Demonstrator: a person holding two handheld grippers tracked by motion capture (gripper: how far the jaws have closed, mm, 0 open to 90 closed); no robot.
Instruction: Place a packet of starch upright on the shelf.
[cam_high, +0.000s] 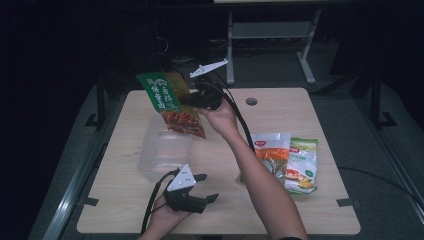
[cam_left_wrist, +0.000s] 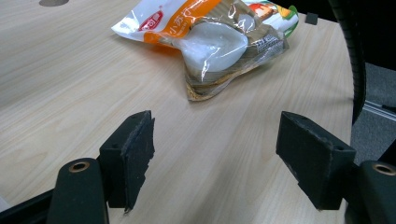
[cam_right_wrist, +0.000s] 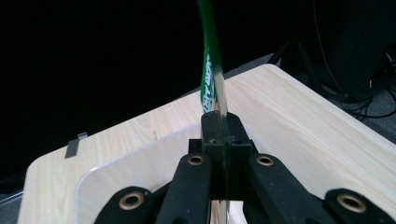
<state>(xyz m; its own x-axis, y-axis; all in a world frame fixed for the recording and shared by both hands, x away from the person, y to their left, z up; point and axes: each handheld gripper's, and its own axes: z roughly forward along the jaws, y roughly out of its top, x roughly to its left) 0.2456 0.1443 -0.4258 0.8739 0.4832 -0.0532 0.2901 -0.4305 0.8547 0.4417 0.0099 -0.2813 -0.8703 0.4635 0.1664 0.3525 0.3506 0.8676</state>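
Right claw (cam_high: 186, 100) clamped on green-topped snack bag of red pieces (cam_high: 170, 102), held in the air above clear plastic tub (cam_high: 162, 147) on light wood table (cam_high: 280, 210). Left claw (cam_high: 205, 187) wide open, nothing in it, near front edge. Orange-white (cam_high: 270, 150) and green-yellow (cam_high: 302, 165) food packets lie on the table's right side.

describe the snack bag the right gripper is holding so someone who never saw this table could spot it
Start at the light wooden table and find the clear plastic box on its left half. Hanging above that box, pinched in the right gripper, is the green-topped snack bag with reddish-orange contents. Unlike the two bags lying flat at the right, it is in the air.
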